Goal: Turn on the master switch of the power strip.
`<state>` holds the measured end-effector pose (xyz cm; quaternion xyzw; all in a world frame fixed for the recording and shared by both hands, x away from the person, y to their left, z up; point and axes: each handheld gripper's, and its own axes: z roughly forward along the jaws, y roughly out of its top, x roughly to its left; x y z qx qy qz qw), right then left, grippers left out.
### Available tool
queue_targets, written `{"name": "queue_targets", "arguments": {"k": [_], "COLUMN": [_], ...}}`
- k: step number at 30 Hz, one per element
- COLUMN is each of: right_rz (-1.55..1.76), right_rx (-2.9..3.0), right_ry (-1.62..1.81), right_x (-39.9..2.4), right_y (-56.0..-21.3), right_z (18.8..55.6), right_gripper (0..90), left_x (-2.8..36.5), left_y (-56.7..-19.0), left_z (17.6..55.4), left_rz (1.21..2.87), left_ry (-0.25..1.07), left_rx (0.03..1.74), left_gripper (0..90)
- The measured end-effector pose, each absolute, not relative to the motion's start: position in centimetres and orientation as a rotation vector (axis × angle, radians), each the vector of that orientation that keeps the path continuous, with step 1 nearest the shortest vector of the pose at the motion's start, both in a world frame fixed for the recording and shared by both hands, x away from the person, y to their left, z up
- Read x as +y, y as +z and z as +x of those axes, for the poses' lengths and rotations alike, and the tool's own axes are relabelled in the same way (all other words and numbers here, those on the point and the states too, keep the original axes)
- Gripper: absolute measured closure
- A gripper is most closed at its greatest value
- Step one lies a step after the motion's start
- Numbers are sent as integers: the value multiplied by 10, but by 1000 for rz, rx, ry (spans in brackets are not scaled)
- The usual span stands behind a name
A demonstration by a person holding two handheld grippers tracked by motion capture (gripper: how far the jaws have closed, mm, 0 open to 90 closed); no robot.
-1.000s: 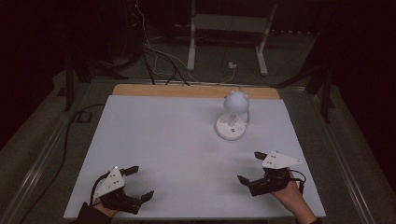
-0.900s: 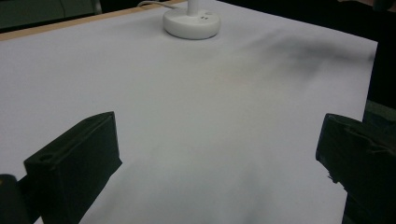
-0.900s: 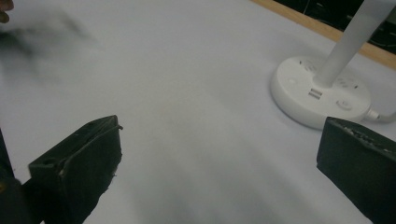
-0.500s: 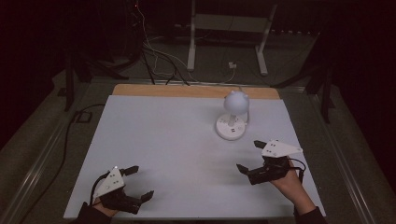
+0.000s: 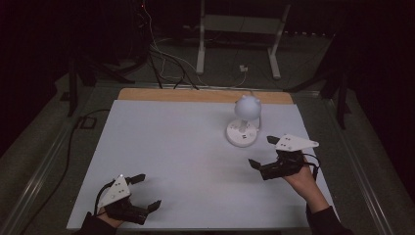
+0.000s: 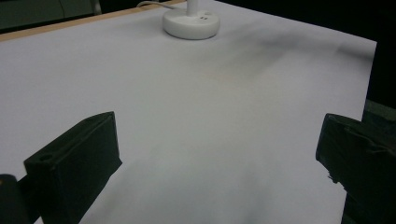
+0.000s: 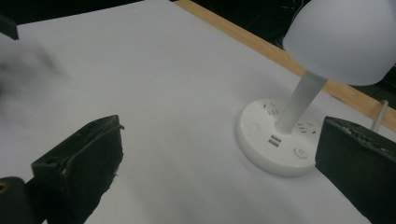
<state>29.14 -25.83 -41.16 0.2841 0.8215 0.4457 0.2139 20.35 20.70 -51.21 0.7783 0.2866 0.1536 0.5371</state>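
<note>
Now, at the table (image 5: 161, 147):
Lamp (image 5: 243, 122): upright near far right edge, clear of both grippers.
Handling: likely light, top-heavy, smooth plastic; best taken by stem.
Right gripper (image 5: 264, 152): spread, empty, near base.
Left gripper (image 5: 147, 192): spread, empty, near-left corner.

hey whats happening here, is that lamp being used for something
A person holds a two-jaw gripper in each hand over a white table. The right gripper is open and nearest the small white desk lamp, whose round base has sockets and a button, but it is not touching it. The left gripper is open too, at the near left corner, holding nothing.
</note>
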Motion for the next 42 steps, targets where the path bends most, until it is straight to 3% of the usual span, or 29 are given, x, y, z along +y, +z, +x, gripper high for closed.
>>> {"name": "queue_targets", "arguments": {"k": [36, 42], "right_rz": [900, 934], "right_rx": [2264, 2235], "right_ry": [1174, 1169], "right_x": [-260, -263], "right_y": [-449, -457], "right_z": [375, 387], "right_gripper": [7, 57], "left_x": [207, 207], "left_y": [-513, -514], "left_z": [205, 205], "left_rz": [1854, 1853], "left_ry": [359, 358], "left_rx": [689, 689], "left_gripper": [1, 2]}}
